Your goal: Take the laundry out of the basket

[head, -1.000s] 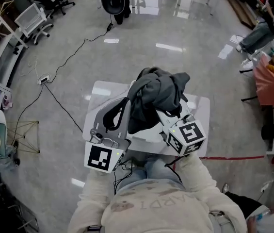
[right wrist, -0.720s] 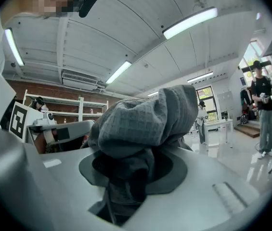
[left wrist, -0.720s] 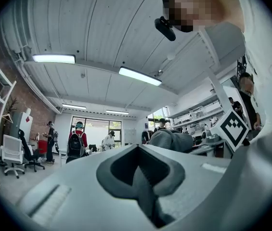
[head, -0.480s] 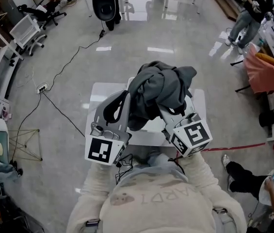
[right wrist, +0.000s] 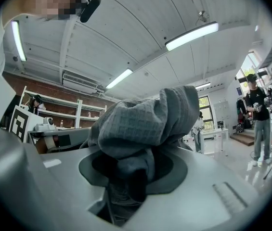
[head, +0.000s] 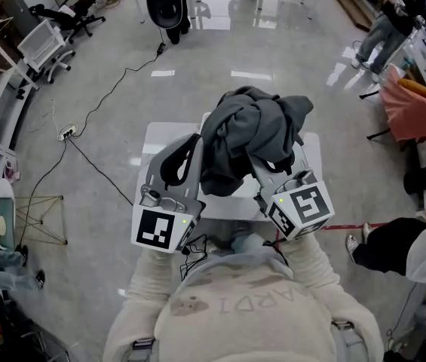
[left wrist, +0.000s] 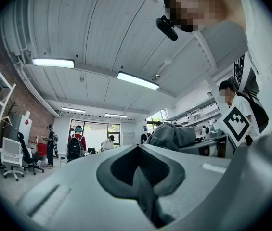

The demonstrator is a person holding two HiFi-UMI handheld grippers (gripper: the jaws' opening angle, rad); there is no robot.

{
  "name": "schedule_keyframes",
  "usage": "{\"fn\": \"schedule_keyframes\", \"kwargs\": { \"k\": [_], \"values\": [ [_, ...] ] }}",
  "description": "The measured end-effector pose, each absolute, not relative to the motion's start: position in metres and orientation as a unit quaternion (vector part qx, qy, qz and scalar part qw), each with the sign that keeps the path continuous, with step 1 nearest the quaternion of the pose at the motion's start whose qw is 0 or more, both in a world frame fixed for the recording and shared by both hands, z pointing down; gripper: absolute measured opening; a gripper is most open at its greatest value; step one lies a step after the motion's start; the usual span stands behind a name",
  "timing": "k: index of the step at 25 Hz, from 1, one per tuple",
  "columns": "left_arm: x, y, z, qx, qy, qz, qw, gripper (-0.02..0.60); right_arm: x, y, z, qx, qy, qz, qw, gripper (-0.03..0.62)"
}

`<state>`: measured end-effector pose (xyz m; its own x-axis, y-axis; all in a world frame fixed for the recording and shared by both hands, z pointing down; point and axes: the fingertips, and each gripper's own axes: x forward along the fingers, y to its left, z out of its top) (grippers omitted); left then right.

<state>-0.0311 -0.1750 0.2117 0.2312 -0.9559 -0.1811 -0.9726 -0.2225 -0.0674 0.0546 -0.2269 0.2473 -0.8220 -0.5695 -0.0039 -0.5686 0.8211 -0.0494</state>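
Note:
A dark grey garment (head: 250,138) hangs bunched in the air between my two grippers, above a white table (head: 158,143). In the right gripper view the right gripper (right wrist: 126,189) is shut on a thick fold of the garment (right wrist: 145,124), which piles up over its jaws. My left gripper (head: 194,143) meets the garment's left edge. Its jaws are closed on a thin grey strip of cloth (left wrist: 144,196) in the left gripper view, where the bulk of the garment (left wrist: 172,135) shows to the right. No basket can be made out under the cloth.
A black cable (head: 103,95) runs across the glossy floor to a power strip (head: 65,133). Office chairs (head: 43,40) stand at the far left. A crouching person (head: 401,251) is at the right, near red floor tape (head: 382,225). A pink-draped object (head: 412,119) is further right.
Both grippers have lifted the garment higher and slightly away from my body. A person has come into view at the lower right of the head view.

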Motion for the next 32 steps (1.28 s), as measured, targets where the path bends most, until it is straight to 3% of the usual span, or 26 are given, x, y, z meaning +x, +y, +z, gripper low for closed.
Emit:
{"fn": "schedule_keyframes", "kwargs": {
  "k": [32],
  "values": [
    [-0.024, -0.170, 0.191, -0.770, 0.629, 0.050, 0.093, 0.000, 0.065, -0.224, 0.218, -0.291, 0.956, 0.004, 0.029, 0.171]
  ]
}}
